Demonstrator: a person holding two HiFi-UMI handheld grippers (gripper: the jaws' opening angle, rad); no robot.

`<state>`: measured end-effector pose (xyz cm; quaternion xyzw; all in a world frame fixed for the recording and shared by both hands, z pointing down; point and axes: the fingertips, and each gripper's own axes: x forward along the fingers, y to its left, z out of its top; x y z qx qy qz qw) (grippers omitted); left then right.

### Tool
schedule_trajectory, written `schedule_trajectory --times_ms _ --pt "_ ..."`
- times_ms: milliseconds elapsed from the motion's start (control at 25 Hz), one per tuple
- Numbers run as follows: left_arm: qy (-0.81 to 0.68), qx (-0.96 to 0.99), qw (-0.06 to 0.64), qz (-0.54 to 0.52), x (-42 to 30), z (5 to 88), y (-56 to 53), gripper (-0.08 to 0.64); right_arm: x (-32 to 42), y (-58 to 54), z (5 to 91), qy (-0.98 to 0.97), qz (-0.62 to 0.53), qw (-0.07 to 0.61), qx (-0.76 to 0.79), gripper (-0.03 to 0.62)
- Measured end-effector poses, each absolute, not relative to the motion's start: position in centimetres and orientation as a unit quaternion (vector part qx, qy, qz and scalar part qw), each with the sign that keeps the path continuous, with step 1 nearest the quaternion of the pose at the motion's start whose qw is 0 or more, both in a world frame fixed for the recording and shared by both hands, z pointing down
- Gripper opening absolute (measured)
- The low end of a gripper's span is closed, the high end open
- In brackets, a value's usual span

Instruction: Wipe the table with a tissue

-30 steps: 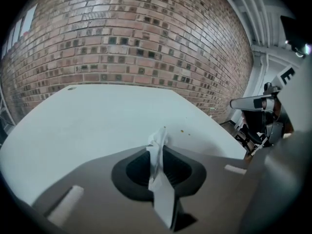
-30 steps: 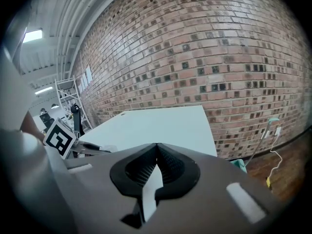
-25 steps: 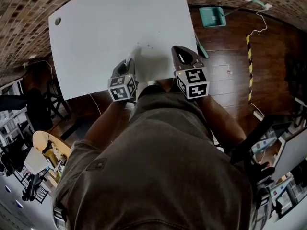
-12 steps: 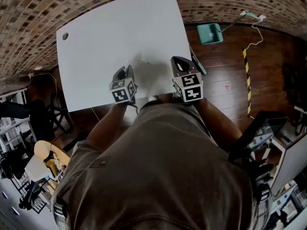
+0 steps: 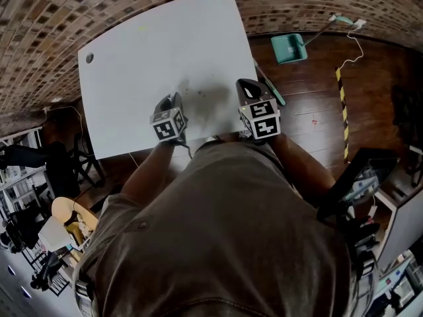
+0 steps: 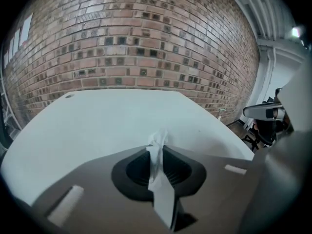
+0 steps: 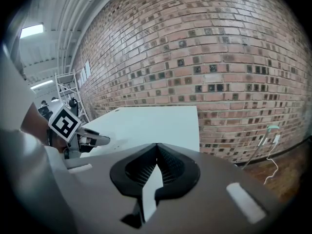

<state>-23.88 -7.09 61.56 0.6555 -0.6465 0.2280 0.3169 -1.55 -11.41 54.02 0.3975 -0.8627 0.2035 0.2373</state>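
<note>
My left gripper (image 5: 173,100) is clamping the tissue (image 6: 157,141) (right gripper (image 7: 157,149) closed, empty). I should be pressing it flat on the table (image 5: 158,51), sweeping toward one o'clock.

Teal dustpan (image 5: 289,47) on wood flr (image 5: 310,98)

Overhead and low views, shared table (image 5: 145,65)
</note>
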Motion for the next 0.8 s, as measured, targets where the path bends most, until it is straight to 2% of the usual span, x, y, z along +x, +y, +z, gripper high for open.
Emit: schedule_trajectory --times_ms 800 --pt "-0.622 0.68 0.31 0.234 -19.6 61.8 -8.5 0.04 0.3 -11.9 54.0 -0.863 0.213 0.218 0.403 0.014"
